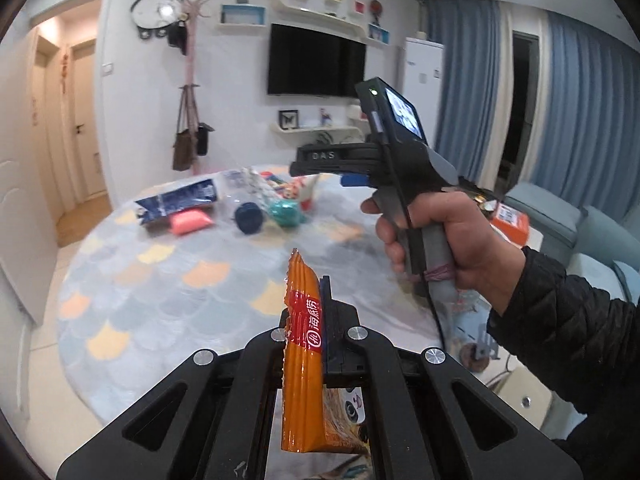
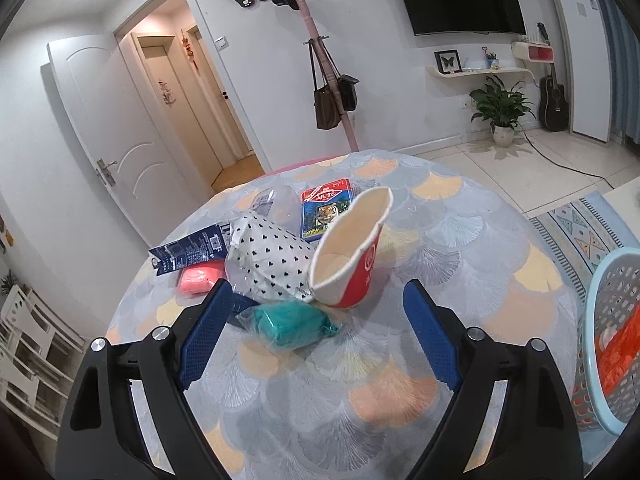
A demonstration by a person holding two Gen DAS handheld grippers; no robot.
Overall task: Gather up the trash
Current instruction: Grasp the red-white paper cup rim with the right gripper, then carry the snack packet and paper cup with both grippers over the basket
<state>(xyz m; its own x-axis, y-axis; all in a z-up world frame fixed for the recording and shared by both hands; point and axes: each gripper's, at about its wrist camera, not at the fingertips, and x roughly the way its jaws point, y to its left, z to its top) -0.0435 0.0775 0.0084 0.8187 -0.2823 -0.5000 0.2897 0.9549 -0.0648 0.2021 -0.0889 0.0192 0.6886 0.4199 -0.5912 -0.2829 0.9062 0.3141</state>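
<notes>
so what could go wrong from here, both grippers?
Left gripper pinches the orange wrapper by one edge; most of it hangs free, so it may slip. Right gripper is open over a tight pile: closing on the teal packet could also catch the tilted paper cup or heart-print bag.

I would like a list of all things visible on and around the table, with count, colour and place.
table: 1, round, grey and orange scale-pattern cloth, centre
paper cup: 1, red and white, tipped, table middle
teal packet: 1, in clear wrap, in front of the cup
heart-print bag: 1, white with black hearts, left of the cup
pink packet: 1, table left
blue wrapper: 1, dark blue, behind the pink packet
tiger box: 1, blue and red, far side
basket: 1, light blue, right of the table
orange wrapper: 1, in the left gripper
left gripper: 1, black, shut on the orange wrapper
right gripper: 1, black with blue pads, open above the table
</notes>
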